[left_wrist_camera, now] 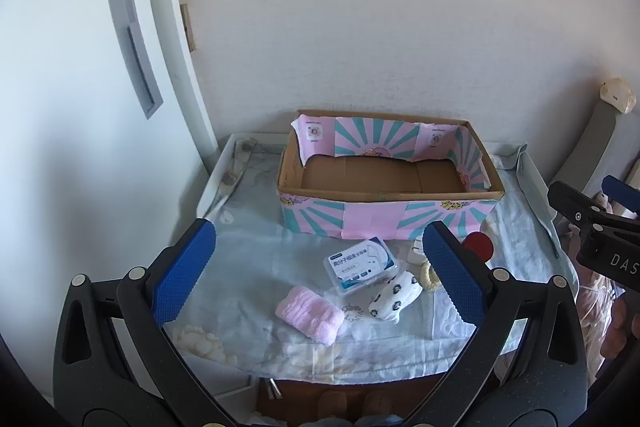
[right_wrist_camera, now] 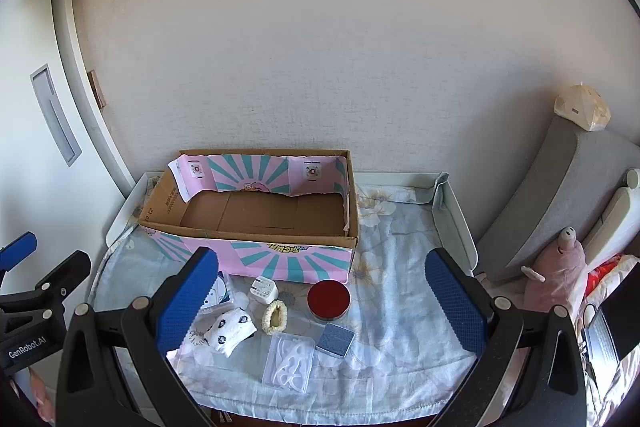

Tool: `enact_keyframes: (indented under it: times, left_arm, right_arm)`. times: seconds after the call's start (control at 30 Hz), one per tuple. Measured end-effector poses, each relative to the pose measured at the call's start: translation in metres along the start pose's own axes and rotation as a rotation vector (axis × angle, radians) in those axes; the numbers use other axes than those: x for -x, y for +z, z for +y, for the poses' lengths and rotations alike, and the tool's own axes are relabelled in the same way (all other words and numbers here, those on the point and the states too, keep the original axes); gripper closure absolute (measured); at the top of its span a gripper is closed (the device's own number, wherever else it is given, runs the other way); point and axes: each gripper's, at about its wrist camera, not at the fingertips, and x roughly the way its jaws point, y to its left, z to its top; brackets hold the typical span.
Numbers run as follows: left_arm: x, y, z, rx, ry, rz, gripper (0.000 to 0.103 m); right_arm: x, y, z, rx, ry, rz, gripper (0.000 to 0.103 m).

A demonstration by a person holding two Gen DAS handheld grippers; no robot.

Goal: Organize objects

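Observation:
An empty pink-and-teal cardboard box (left_wrist_camera: 384, 223) (right_wrist_camera: 280, 259) stands at the back of the cloth-covered table. In front of it lie a pink folded cloth (left_wrist_camera: 310, 315), a floss-pick box with a blue label (left_wrist_camera: 360, 265), a white patterned sock roll (left_wrist_camera: 394, 297) (right_wrist_camera: 232, 333), a cream hair tie (right_wrist_camera: 275, 315), a white charger (right_wrist_camera: 264, 291), a round red-lidded tin (right_wrist_camera: 329, 299), a grey-blue square pad (right_wrist_camera: 336, 339) and a clear case of floss picks (right_wrist_camera: 289, 367). My left gripper (left_wrist_camera: 318, 267) is open above the items. My right gripper (right_wrist_camera: 322, 303) is open above them too.
A white wardrobe door (left_wrist_camera: 80, 87) stands at the left. The table's raised white rim (right_wrist_camera: 456, 223) bounds the cloth. A grey headboard (right_wrist_camera: 560, 195), a pink plush toy (right_wrist_camera: 556, 271) and a laptop (right_wrist_camera: 604, 339) are at the right.

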Motion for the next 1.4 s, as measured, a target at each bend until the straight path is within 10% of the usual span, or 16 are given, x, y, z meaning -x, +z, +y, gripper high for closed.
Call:
enact_keyframes:
  times: [1.4]
  left_arm:
    - [0.0,0.006,0.013,0.034,0.012,0.006,0.0]
  right_arm:
    - [0.006,0.003,0.006,0.012,0.013,-0.013,0.0]
